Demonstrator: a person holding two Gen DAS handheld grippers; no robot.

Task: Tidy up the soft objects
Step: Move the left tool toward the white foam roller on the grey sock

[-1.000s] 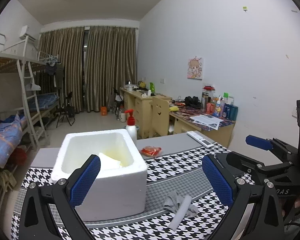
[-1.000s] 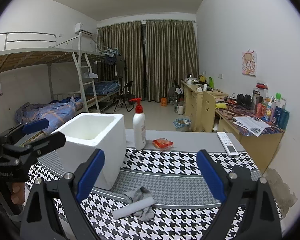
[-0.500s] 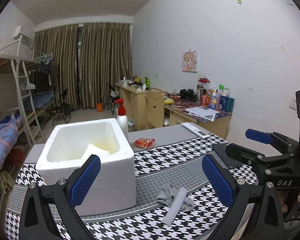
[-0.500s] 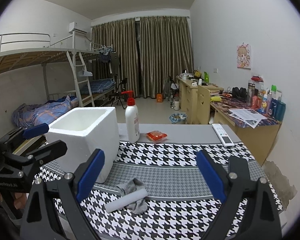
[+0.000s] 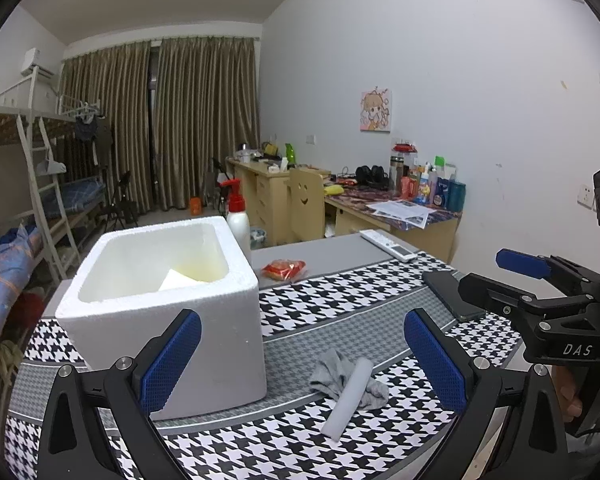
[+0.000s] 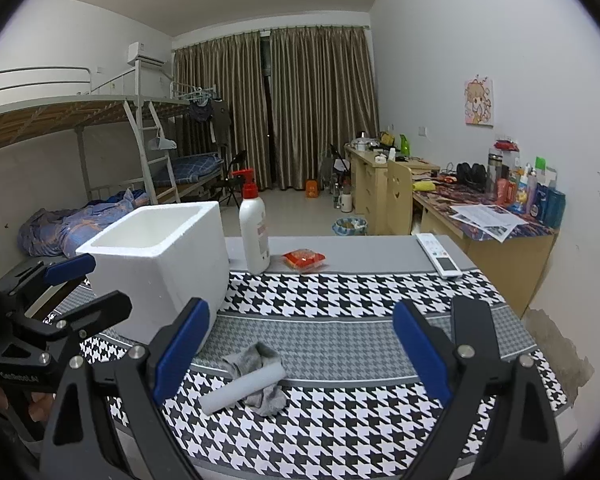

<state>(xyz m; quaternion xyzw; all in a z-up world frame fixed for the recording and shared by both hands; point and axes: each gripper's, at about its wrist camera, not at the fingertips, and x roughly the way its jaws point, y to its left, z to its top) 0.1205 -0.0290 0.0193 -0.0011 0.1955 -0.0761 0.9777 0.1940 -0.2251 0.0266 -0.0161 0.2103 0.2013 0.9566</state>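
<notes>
A: Layout?
B: Foam box (image 5: 168,300) left on the desk (image 5: 340,300). Both claws gaping wide, holding nothing: left claw (image 5: 300,360), right claw (image 6: 300,356).
A: The soft stuff?
B: Grey cloth (image 5: 334,372) beside the box, white roll (image 5: 350,400) across it, long axis diagonal, far end toward the right.

One foam box (image 5: 204,320), one pump bottle (image 6: 254,232), one remote (image 6: 438,254), perhaps two rolled cloths (image 6: 256,380).

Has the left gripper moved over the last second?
Yes. The left gripper swung right: the foam box and curtains slid leftward in its view.
</notes>
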